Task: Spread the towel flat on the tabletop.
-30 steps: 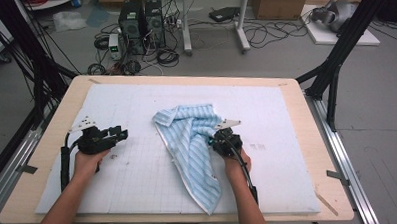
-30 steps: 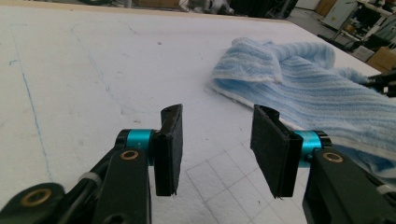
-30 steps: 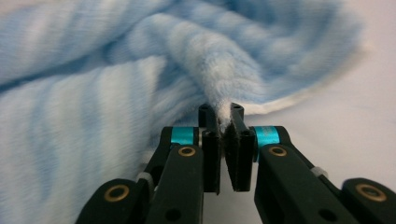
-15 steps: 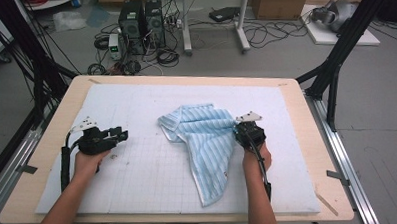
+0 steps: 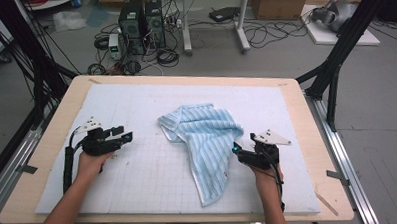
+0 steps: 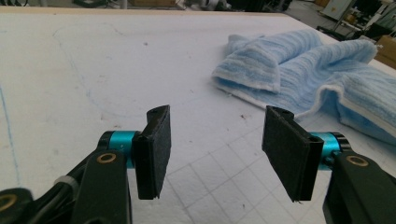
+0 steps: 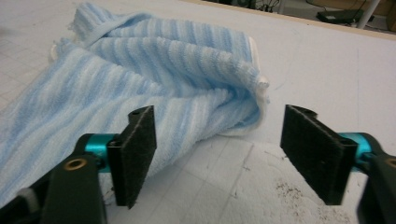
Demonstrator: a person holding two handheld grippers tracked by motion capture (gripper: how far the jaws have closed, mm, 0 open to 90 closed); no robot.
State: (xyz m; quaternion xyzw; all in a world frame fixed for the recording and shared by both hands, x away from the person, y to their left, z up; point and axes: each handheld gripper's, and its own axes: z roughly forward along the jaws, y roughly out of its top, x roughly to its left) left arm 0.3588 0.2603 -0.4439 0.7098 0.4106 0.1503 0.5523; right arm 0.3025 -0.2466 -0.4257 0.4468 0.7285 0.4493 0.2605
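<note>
Now you are spreading out the light blue striped terry towel (image 5: pixel 205 147), which is lying bunched up in the middle of the white foam mat (image 5: pixel 139 189) on the wooden table (image 5: pixel 52 132). Your right gripper (image 5: pixel 236 151) has just been opening its jaws, and they are standing wide with nothing between them, just beside the towel's right fold. Your left gripper (image 5: pixel 123 135) has been opening too, is holding nothing, and is sitting apart from the towel. To do this well, try pinching one corner only, not a thick bunch, then be pulling slowly and flat.
</note>
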